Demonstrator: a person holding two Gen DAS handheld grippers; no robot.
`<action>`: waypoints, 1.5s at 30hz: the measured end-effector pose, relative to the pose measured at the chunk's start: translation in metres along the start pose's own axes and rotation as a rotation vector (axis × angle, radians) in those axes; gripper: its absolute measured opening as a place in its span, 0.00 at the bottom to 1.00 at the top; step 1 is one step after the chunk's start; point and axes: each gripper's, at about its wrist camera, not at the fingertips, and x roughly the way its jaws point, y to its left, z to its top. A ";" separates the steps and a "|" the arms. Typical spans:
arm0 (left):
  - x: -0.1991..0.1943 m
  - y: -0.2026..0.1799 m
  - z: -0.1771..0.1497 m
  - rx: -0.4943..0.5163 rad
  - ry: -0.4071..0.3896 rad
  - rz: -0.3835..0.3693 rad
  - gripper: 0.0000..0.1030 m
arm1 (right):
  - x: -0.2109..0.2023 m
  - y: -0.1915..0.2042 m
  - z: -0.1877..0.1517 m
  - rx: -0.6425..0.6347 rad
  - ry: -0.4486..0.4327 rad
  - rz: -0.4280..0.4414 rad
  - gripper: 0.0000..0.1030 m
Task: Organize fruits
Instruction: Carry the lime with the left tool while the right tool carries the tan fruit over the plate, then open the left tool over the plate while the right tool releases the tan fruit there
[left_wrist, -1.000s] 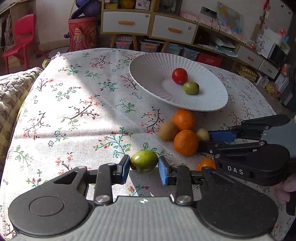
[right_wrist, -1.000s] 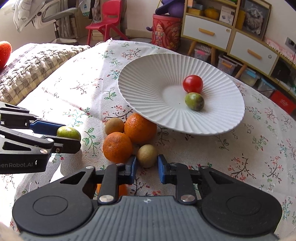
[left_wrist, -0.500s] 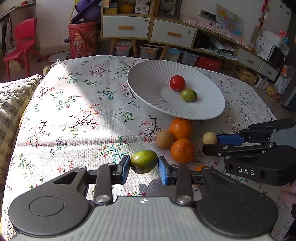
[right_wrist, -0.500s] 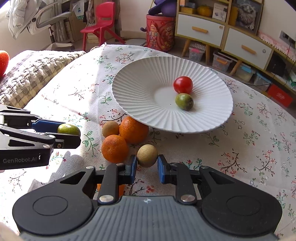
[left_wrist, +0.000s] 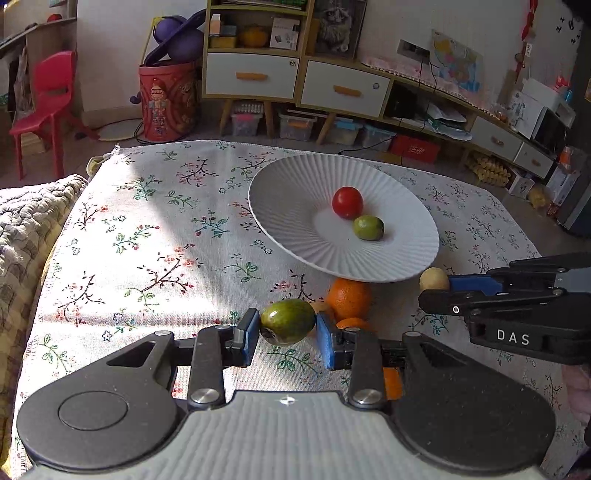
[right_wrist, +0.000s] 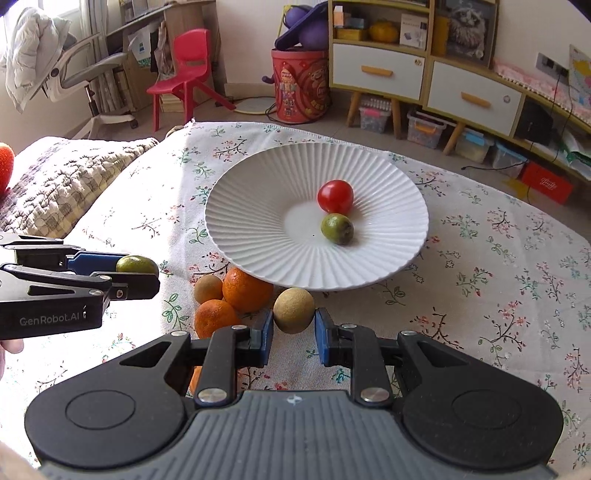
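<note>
Left tool (left_wrist: 287, 338) clamped on a green oval fruit (left_wrist: 288, 321), blue pads pressing both ends, fruit lifted off the floral-clothed surface (left_wrist: 147, 236). Right tool (right_wrist: 293, 336) closed on a tan round fruit (right_wrist: 294, 310), held at its sides, also in the air by the look of it. Just beyond, low on the cloth: two oranges (right_wrist: 246, 289) touching each other, a brown round fruit (right_wrist: 208, 289) beside them, and another orange piece half hidden under the tool bodies. Past these, the white ribbed plate (right_wrist: 258, 221), its near rim overhanging the upper orange, with a red tomato (right_wrist: 335, 196) and a small green fruit (right_wrist: 337, 228) touching near the centre.

Probable step: carrying both fruits over to the plate. Best done by clearing the near rim with height to spare, since the plate seems to lean on the orange and a knock could tip it. Better to go one tool at a time, or well apart, to avoid crossing over the dish. Worth aiming for the bare left half of the bowl, lowering until nearly touching before easing the pads apart, since round fruit released from height likely rolls down the ribbed slope into the pair already there.
</note>
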 end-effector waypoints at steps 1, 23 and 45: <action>0.000 -0.001 0.002 -0.002 -0.006 0.000 0.15 | -0.001 -0.001 0.001 0.004 -0.004 -0.001 0.21; 0.042 -0.025 0.038 0.007 -0.079 -0.015 0.15 | 0.013 -0.031 0.025 0.034 -0.070 -0.052 0.21; 0.077 -0.043 0.042 0.128 -0.082 0.064 0.15 | 0.033 -0.045 0.026 0.014 -0.076 -0.093 0.21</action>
